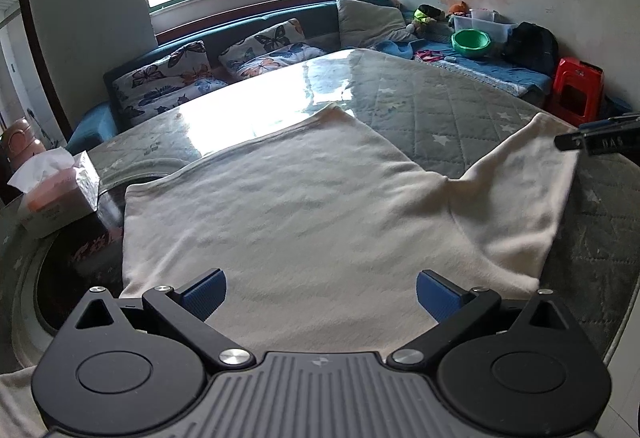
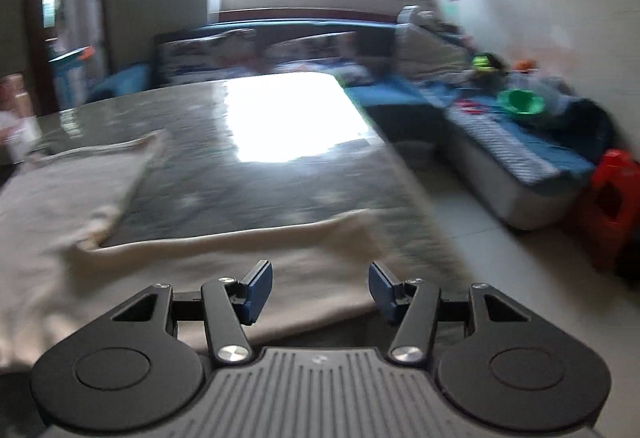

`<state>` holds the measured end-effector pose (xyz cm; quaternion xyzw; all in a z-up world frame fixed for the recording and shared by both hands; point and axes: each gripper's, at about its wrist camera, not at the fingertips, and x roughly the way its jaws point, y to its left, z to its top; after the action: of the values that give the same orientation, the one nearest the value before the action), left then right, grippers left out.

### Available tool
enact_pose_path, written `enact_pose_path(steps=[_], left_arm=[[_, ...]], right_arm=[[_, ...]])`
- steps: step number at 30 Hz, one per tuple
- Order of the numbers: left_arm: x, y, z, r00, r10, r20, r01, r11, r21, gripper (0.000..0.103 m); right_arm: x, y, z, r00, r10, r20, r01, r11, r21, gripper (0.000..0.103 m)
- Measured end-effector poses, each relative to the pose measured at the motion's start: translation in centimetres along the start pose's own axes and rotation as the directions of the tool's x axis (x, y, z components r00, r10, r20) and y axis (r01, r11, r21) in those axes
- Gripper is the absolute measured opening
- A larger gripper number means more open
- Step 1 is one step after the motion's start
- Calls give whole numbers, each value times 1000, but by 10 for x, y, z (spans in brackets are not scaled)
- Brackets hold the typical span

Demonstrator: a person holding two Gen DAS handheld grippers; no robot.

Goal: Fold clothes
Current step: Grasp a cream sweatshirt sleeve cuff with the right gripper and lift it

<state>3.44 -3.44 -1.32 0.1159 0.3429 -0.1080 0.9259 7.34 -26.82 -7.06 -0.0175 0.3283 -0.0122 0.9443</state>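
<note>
One tabletop [image 1: 460, 106] under a grey quilted cover carries everything I see. On it a cream garment [image 1: 304, 206] lies spread flat, its body reaching ahead of my left gripper [image 1: 320, 292] and passing beneath its jaws, which stand wide open with nothing pinched. A sleeve [image 2: 248, 250] of that garment runs crosswise just ahead of my right gripper [image 2: 320, 288]; its jaws are parted too, empty, above the cloth's near edge.

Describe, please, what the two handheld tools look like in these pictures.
Both match: the left tool and right tool have ribbed blue pads on black linkage arms with silver pivot screws, round black housings, and a grey ribbed body.
</note>
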Motion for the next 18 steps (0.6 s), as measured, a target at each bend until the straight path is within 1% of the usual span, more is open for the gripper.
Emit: enact_pose_path(steps=[1,3,4,8,9,10,11,13,15,18], left_arm=[[0,-1,1,1000,0,1,0,1000,3,103],[1,-3,2,1000,-2,1,2,1000,8,103],[1,-4,2,1000,-1,0,1,1000,9,103],[4,-6,4,1000,7,-2,-7,1000,13,103],[5,-7,5,1000,8,-2,-8,1000,12,103],[5,-8,6,1000,9,-2,-9,1000,12,103],[6,-8,6,1000,9,-1,-9,1000,12,103],[7,-10,8,1000,9,0,-9,1000,12,103],[7,-12,10,1000,9,0,-9,1000,12,103],[9,-15,11,1000,6,-1,-6,1000,16,103]], right_arm=[[1,-5,0,1000,-22,1,22,1000,13,55],[6,-16,-1,999,-38,-9,38,998,47,54],[8,-19,-2,999,-38,-17,39,997,64,54],[16,-27,-5,999,-7,-39,11,994,111,48],[17,-28,-5,999,3,-39,1,993,122,43],[18,-29,-6,999,14,-39,-8,991,132,40],[18,-29,-6,999,20,-39,-15,990,137,33],[17,-28,-4,999,32,-37,-26,989,149,14],[14,-30,-3,999,47,-25,-42,984,171,10],[5,-32,0,997,71,12,-72,976,205,9]])
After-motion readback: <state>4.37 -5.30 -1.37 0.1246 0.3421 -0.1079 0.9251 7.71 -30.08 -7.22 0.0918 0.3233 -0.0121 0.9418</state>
